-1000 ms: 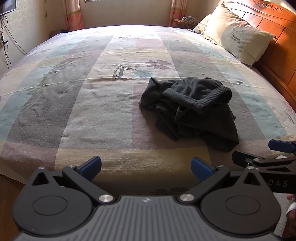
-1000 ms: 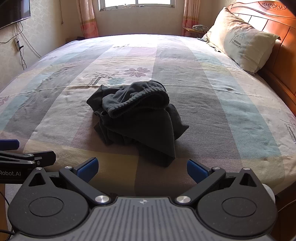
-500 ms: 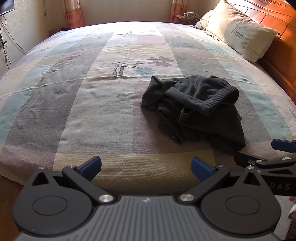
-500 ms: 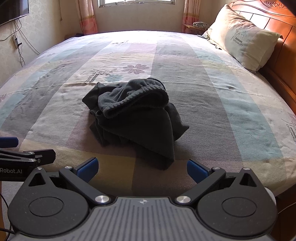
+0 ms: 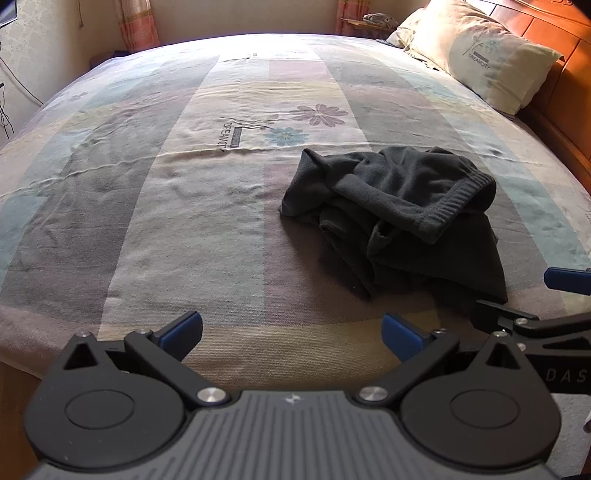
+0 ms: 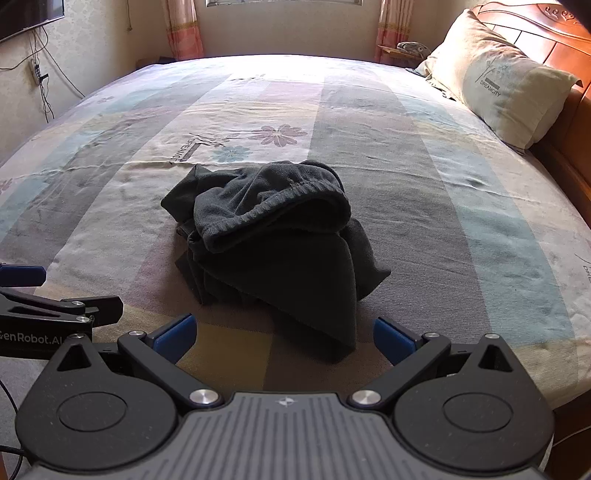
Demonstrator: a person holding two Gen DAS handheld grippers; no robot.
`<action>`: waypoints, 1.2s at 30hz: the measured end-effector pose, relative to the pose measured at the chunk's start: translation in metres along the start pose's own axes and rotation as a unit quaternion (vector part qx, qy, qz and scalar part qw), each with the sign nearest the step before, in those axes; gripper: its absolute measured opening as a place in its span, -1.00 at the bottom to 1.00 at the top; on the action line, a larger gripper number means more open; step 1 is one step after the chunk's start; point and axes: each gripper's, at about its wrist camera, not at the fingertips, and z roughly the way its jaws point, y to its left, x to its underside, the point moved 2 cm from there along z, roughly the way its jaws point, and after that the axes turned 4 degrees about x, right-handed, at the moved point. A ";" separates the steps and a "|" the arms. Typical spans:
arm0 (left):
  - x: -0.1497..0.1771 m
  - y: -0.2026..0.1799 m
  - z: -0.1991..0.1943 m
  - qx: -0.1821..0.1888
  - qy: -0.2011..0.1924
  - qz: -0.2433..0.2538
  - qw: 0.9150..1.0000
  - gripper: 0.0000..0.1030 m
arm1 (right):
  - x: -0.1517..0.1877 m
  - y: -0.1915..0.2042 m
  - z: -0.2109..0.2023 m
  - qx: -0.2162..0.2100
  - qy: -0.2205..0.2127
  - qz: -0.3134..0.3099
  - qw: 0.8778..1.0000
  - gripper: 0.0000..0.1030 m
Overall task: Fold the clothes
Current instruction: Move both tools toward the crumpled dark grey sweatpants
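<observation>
A dark grey garment [image 5: 399, 218] [image 6: 273, 236] lies crumpled in a heap on the patchwork bed sheet [image 5: 184, 206] [image 6: 424, 206], its ribbed waistband rolled on top. My left gripper [image 5: 291, 334] hovers open over the near edge of the bed, left of the heap, with nothing between its blue pads. My right gripper [image 6: 282, 338] is open too, straight in front of the heap's near fold and short of touching it. Each gripper shows at the edge of the other's view, side by side.
A cream pillow [image 5: 480, 55] [image 6: 498, 85] leans on the wooden headboard [image 6: 554, 40] at the right. A nightstand [image 6: 402, 50] stands past it. Curtains [image 6: 183, 29] flank a window at the back. Cables [image 6: 40, 85] hang on the left wall.
Both grippers have moved forward over the bed's near edge, so the garment looms larger and closer. Their fingers have stayed open, and the garment has not shifted.
</observation>
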 end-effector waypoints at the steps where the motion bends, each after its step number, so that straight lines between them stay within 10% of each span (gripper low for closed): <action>1: -0.001 0.000 0.002 -0.002 0.001 -0.001 1.000 0.99 | -0.001 0.000 0.002 0.001 0.001 -0.001 1.000 1.00; 16: -0.027 0.008 0.028 0.002 0.016 -0.007 1.000 0.99 | -0.015 -0.015 0.027 0.019 0.017 -0.006 1.000 1.00; 25: -0.038 -0.035 0.070 0.022 0.054 0.070 0.996 0.99 | -0.013 -0.040 0.036 0.026 0.030 0.026 0.999 1.00; 36: -0.122 -0.044 0.080 0.007 0.001 0.108 0.994 0.99 | -0.009 -0.075 0.038 0.033 0.027 0.075 0.996 1.00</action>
